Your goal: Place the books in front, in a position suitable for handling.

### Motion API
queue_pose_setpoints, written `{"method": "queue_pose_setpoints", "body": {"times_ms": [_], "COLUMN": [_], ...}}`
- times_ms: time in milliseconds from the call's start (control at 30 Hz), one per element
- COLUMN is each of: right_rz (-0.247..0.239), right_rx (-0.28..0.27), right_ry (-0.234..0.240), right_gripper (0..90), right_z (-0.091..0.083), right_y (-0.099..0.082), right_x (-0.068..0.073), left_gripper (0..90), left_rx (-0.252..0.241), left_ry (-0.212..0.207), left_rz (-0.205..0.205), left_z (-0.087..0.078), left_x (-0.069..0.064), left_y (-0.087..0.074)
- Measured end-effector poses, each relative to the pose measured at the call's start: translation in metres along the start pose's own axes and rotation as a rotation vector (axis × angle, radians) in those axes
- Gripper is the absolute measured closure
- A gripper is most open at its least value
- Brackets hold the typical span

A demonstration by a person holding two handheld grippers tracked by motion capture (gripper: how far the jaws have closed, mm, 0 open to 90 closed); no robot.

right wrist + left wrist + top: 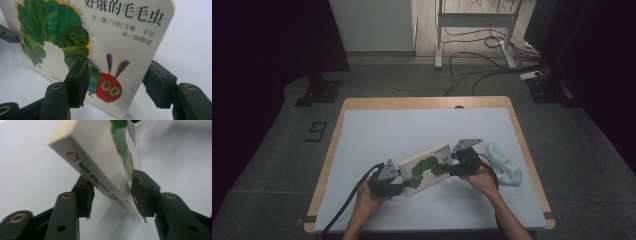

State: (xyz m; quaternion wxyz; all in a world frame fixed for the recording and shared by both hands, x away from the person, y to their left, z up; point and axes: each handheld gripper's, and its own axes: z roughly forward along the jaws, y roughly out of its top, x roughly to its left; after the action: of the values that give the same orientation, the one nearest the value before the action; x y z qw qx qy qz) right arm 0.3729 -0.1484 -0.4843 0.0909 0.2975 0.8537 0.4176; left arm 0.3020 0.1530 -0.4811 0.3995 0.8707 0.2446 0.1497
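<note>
Book (426, 168) clamped at spine by left hand-held gripper (110, 192); right hand-held gripper (116, 83) straddles cover, grip unclear.

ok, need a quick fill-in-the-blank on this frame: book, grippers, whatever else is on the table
1. The picture book has a green ____ with a red head on its cover.
2. The left gripper and the right gripper are at opposite ____ of the book.
3. The pale green ____ lies on the table to the right of the right gripper.
4. In the left gripper view, the book's ____ with printed text runs between the jaws.

Missing words: caterpillar; ends; cloth; spine
</note>
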Motion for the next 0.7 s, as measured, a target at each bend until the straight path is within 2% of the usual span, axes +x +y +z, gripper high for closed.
{"method": "queue_pose_setpoints", "body": {"times_ms": [67, 133, 400, 600, 700], "right_rz": [-0.007, -0.016, -0.064, -0.044, -0.042], "right_rx": [-0.011, -0.028, -0.042, -0.03, -0.045], "right_ry": [-0.013, -0.02, -0.062, -0.047, -0.051], "right_gripper": [39.5, 40.8, 41.3, 41.2, 42.5], "right_z": [-0.0013, -0.0026, -0.0012, 0.0025, 0.0018], "right_y": [0.0013, 0.0026, 0.0079, 0.0068, 0.004], "right_x": [0.0012, 0.002, 0.0079, 0.0028, 0.002], "left_gripper": [62.7, 67.6, 68.9, 68.7, 67.9], "left_rx": [-0.018, -0.013, -0.003, -0.027, -0.038], "left_ry": [0.009, 0.036, 0.056, 0.044, 0.048], "left_rz": [0.001, 0.012, -0.004, -0.035, -0.039], "left_z": [-0.0027, -0.0036, -0.0055, -0.0027, -0.0024], "left_x": [0.0004, -0.0003, 0.0039, 0.0064, 0.0059], "left_y": [0.0011, 0.002, 0.0023, 0.0014, -0.0002]}}
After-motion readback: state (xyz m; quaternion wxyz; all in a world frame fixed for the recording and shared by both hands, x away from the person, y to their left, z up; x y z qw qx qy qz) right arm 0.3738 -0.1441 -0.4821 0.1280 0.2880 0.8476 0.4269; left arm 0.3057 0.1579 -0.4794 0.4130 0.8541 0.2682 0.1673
